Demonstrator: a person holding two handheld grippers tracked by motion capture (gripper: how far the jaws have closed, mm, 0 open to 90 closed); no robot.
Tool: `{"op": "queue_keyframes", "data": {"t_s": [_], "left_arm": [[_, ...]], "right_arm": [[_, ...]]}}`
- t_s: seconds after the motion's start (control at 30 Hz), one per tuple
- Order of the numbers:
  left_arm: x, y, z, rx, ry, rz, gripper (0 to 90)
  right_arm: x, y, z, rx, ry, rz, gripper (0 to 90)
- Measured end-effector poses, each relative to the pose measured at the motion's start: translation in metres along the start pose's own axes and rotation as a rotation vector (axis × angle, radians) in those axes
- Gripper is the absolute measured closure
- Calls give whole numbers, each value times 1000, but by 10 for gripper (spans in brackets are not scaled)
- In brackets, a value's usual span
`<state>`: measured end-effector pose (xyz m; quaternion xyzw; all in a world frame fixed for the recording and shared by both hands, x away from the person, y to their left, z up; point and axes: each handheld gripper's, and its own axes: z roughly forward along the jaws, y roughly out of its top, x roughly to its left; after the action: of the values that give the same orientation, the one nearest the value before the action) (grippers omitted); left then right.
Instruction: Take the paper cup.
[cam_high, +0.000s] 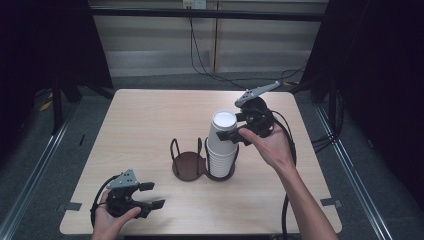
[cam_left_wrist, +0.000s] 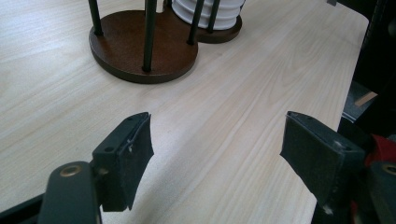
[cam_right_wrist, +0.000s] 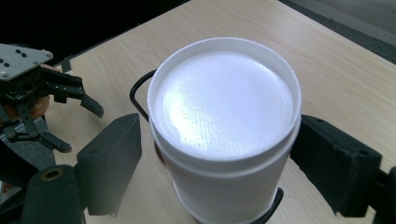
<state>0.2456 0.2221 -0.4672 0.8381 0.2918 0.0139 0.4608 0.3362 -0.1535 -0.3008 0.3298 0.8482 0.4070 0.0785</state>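
A tall stack of white foam cups, bottoms up, stands in the right ring of a dark brown two-ring cup holder. My right gripper reaches in from the right, with one jaw on each side of the top cup. In the right gripper view one pad lies at the cup's wall, and a thin dark gap shows beside the other pad. My left gripper rests low over the table's front left with its jaws wide apart and nothing between them.
The holder's left ring stands bare between its thin posts. The light wooden table ends close to my left hand at the front. Black cables run over the floor behind the table.
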Motion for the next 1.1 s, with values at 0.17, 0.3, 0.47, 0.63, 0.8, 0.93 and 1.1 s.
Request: {"op": "queue_keyframes", "data": {"t_s": [0.17,0.3,0.47,0.63,0.8,0.93,1.1], "left_arm": [[0,0,0,2,-2,0,244],[0,0,0,4,-3,0,244],[0,0,0,4,-4,0,243],[1,0,1,4,-5,-4,243],[0,0,1,12,-5,-4,243],[1,0,1,15,3,-4,244],[1,0,1,14,4,-6,244]], "right_arm": [[-2,5,7,20,-5,-7,169],[-2,8,15,41,-8,-17,166],[-2,10,19,53,-5,-26,167],[-4,9,20,61,-9,-30,201],[-4,9,20,63,-5,-32,207],[-2,10,20,70,-11,-47,212],[-2,10,20,68,-16,-53,215]]}}
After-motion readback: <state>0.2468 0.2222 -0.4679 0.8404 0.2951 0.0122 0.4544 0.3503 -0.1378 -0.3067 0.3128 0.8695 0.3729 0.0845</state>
